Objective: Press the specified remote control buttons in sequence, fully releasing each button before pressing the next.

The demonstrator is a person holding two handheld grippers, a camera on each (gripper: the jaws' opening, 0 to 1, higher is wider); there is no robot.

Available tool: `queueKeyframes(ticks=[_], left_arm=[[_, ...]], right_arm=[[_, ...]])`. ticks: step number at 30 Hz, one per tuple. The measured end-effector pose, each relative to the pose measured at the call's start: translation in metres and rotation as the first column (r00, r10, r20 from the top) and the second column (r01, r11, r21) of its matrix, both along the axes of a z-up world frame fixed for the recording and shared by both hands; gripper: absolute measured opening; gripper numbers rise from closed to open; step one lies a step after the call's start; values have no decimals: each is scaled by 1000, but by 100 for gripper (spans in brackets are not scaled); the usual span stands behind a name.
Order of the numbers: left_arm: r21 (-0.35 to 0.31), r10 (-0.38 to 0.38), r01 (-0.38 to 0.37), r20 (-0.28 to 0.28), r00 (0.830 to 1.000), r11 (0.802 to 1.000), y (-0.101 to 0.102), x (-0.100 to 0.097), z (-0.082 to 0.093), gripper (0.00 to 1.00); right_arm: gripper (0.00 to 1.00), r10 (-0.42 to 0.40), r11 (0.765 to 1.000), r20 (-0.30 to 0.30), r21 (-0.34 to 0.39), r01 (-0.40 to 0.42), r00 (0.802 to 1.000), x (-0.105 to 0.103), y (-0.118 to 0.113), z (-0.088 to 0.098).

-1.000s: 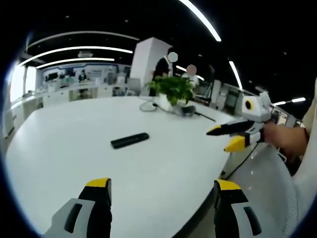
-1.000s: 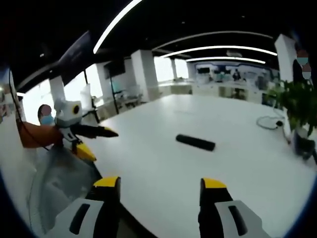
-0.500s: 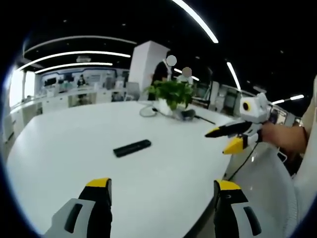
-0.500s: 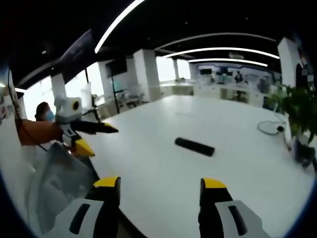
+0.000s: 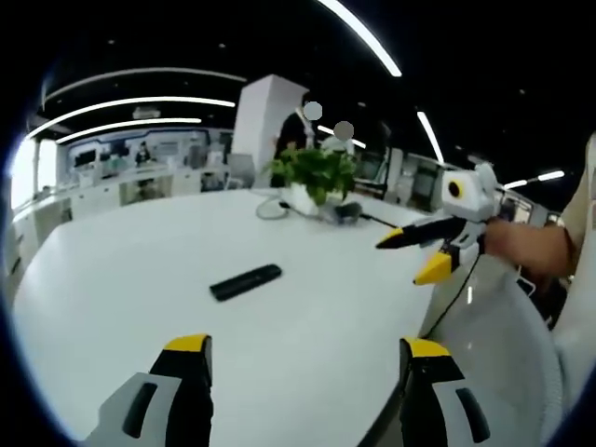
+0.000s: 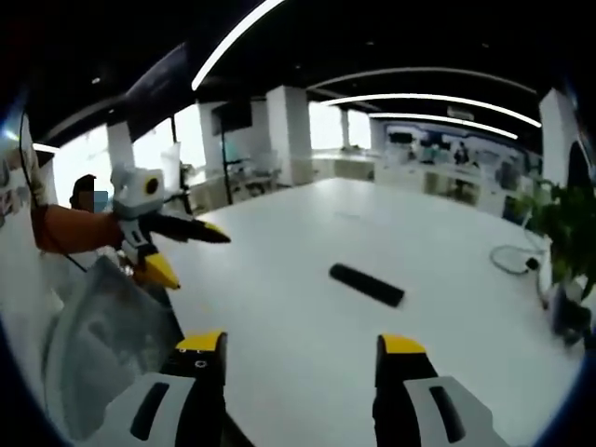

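A black remote control (image 5: 245, 281) lies flat on the big white table (image 5: 112, 279), well ahead of both grippers. My left gripper (image 5: 303, 352) is open and empty near the table's front edge; the remote is ahead of it, slightly left. Entering the left gripper view from the right is the right gripper (image 5: 417, 251), held open over the table's edge by a hand. In the right gripper view the remote (image 6: 367, 284) lies ahead of my right gripper (image 6: 300, 346), which is open and empty. The left gripper (image 6: 182, 250) shows at left, open, apart from the remote.
A potted green plant (image 5: 317, 174) with a white cable beside it stands at the table's far side, also seen as a plant (image 6: 563, 223) at the right. A grey chair back (image 6: 102, 335) sits near the table's edge. Desks, pillars and people stand in the room behind.
Both views have shifted a little with the hands. In the left gripper view the right gripper has come slightly further in over the table. The remote has not moved.
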State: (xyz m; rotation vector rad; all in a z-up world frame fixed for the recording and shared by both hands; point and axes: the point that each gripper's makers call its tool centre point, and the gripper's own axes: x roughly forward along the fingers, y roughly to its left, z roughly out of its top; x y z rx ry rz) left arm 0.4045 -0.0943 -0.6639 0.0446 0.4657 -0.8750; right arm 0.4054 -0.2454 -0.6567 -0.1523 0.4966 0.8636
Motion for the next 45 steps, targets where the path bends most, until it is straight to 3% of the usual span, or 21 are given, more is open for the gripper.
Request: queueKeyframes(ticks=[15,32,45], left_arm=[[9,-63,63,23,998,998,-10,13,3,84],[18,-64,63,23,998,998,-7,36,0,84],[33,-77,76,12,997,997,-10,41,-6,84]], right_arm=[[62,35,998,18,-49,-34,999,18,-4,2],[61,45,996,9,-78,-44,999,33,-7,-7],[61,59,994,21,-97,-56,998,49,-9,-6]])
